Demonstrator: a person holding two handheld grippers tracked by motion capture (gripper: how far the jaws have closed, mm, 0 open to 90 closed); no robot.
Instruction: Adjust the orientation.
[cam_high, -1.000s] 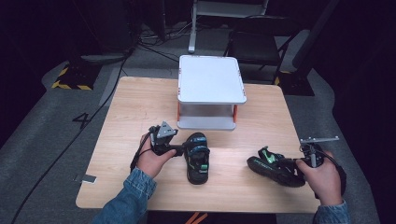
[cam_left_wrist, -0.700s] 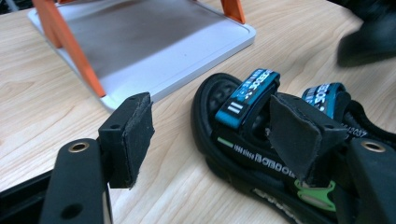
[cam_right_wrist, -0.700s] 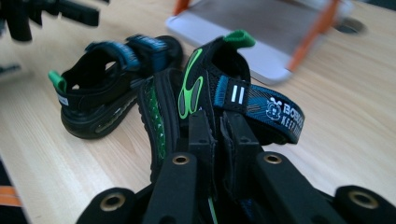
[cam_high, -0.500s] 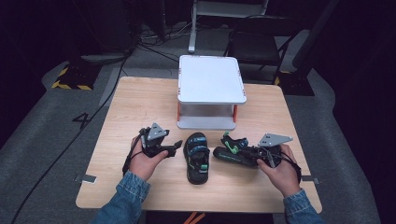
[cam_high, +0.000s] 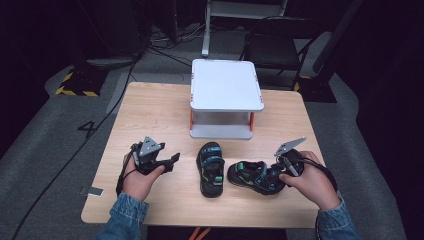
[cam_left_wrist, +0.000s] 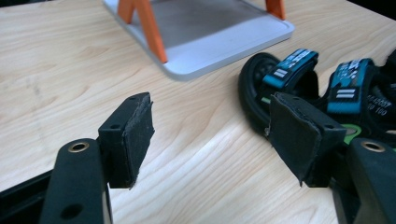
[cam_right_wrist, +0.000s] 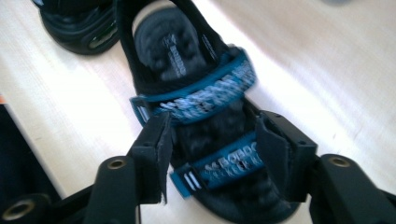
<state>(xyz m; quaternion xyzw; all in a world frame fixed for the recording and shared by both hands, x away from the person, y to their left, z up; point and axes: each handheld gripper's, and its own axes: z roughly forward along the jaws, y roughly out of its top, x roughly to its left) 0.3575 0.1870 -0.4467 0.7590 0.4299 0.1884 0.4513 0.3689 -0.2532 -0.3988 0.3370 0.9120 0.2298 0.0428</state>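
Two black sandals with blue straps lie on the wooden table (cam_high: 150, 110). The first sandal (cam_high: 211, 167) rests flat in front of the stand, toe pointing away. Beside it to the right is the second sandal (cam_high: 250, 175), lying crosswise, with my right gripper (cam_high: 279, 176) shut on its right end. In the right gripper view the jaws of the right gripper (cam_right_wrist: 215, 149) press both sides of this second sandal (cam_right_wrist: 187, 70) at its lower strap. My left gripper (cam_high: 171, 160) is open, a little left of the first sandal. In the left gripper view, nothing lies between the left gripper's (cam_left_wrist: 215, 135) jaws.
A white two-level stand (cam_high: 226, 85) with orange legs stands at the table's far middle; its base (cam_left_wrist: 224, 42) lies just beyond the sandals. Dark chairs and cables sit on the floor behind the table.
My right gripper has carried the second sandal leftward from the table's right edge to beside the first one. My left gripper has drawn back left, away from the first sandal.
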